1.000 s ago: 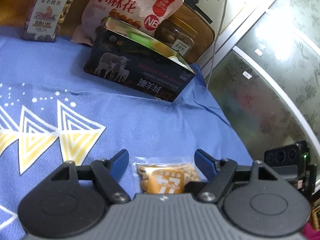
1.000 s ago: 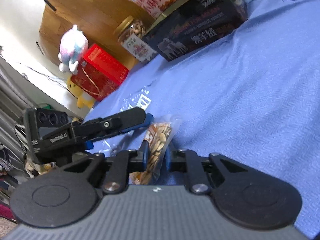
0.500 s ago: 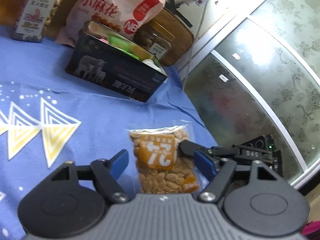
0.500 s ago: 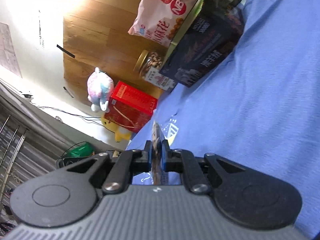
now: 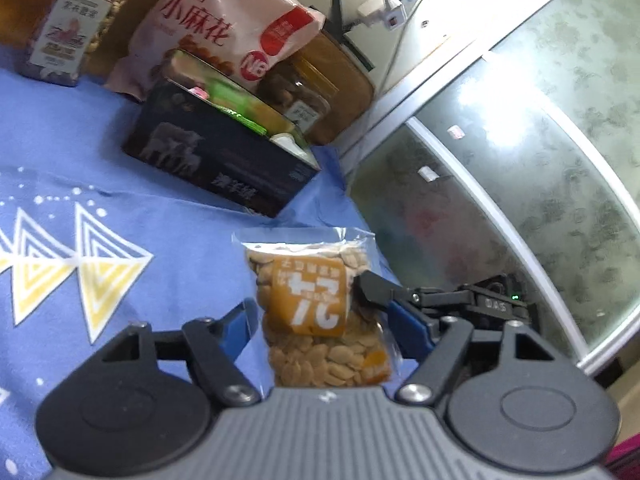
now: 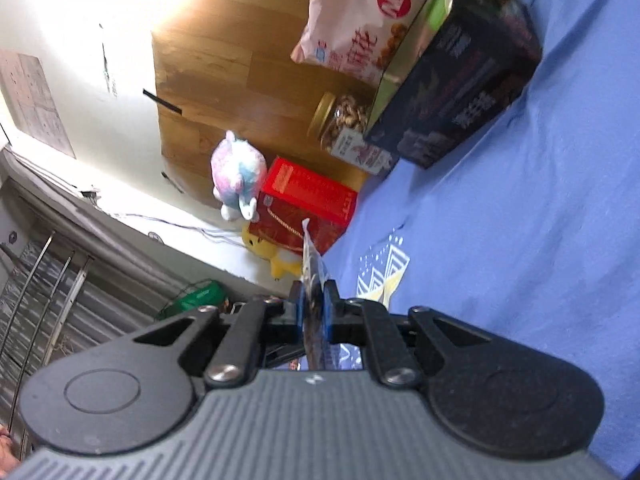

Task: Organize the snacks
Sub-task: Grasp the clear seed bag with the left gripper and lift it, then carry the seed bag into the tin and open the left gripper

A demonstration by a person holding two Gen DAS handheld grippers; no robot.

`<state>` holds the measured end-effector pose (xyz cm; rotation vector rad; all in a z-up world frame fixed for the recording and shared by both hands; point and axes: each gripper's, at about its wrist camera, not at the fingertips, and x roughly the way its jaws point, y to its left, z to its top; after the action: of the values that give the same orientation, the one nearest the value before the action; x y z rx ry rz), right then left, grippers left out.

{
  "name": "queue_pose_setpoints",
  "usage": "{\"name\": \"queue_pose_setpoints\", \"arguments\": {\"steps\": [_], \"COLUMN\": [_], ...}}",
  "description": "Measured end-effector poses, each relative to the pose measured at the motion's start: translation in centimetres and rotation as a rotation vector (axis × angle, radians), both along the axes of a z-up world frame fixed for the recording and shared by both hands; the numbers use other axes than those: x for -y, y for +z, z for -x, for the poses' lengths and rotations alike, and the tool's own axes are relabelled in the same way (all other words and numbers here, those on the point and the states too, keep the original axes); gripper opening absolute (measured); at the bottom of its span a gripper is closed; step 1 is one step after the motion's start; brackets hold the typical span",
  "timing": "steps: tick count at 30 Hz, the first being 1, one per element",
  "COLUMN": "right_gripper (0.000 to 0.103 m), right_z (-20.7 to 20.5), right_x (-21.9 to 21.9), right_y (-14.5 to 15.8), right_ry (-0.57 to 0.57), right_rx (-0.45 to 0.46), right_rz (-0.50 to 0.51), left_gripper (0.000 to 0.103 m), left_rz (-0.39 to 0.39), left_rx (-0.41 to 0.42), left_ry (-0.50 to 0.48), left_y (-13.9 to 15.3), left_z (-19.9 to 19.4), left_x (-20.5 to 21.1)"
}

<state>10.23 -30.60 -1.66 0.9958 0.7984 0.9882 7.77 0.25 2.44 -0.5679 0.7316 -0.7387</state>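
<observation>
A clear peanut packet (image 5: 320,312) with an orange label hangs upright between my left gripper's (image 5: 324,326) open blue fingers, which do not touch it. My right gripper (image 6: 313,310) is shut on the packet, seen edge-on (image 6: 310,268) in the right wrist view, and reaches in from the right in the left wrist view (image 5: 384,292). A dark open box (image 5: 224,160) with sheep pictures, holding several snacks, stands on the blue cloth (image 5: 120,184) beyond; it also shows in the right wrist view (image 6: 464,92).
A pink snack bag (image 5: 224,28) and two nut jars (image 5: 76,24) (image 5: 300,96) stand behind the box. A glass door (image 5: 520,160) is at the right. A red box (image 6: 308,204) and plush toys (image 6: 238,176) lie past the cloth's far edge.
My right gripper has lifted the peanut packet off the cloth and turned it upright. Both grippers have risen and tilted; the left stays open around the packet.
</observation>
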Motion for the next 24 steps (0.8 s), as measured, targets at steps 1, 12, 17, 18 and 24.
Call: {"name": "queue_pose_setpoints", "arguments": {"steps": [1,12,17,18,24], "right_gripper": [0.012,0.012,0.012,0.012,0.012], "right_z": [-0.1,-3.4,-6.7,-7.7,-14.7], "right_x": [0.0,0.4,0.2,0.2,-0.7], "right_y": [0.0,2.1,4.5,4.9,5.6], "right_ry": [-0.007,-0.042,-0.086,-0.096,-0.139], "right_rx": [-0.002,0.056,0.143,0.157,0.200], "right_rz": [0.009,0.052,0.096,0.106,0.149], "left_gripper": [0.065,0.038,0.038,0.038,0.038], "left_rz": [-0.006,-0.076,-0.167,-0.186,-0.256], "left_rx": [0.001,0.040,0.108,0.117,0.128], "left_ry": [0.007,0.044,0.059,0.066,0.125], "left_y": [0.0,3.6,6.5,7.0,7.9], "left_z": [-0.1,-4.1,-8.3,-9.5,-16.1], "left_x": [0.0,0.2,1.5,1.8,2.1]}}
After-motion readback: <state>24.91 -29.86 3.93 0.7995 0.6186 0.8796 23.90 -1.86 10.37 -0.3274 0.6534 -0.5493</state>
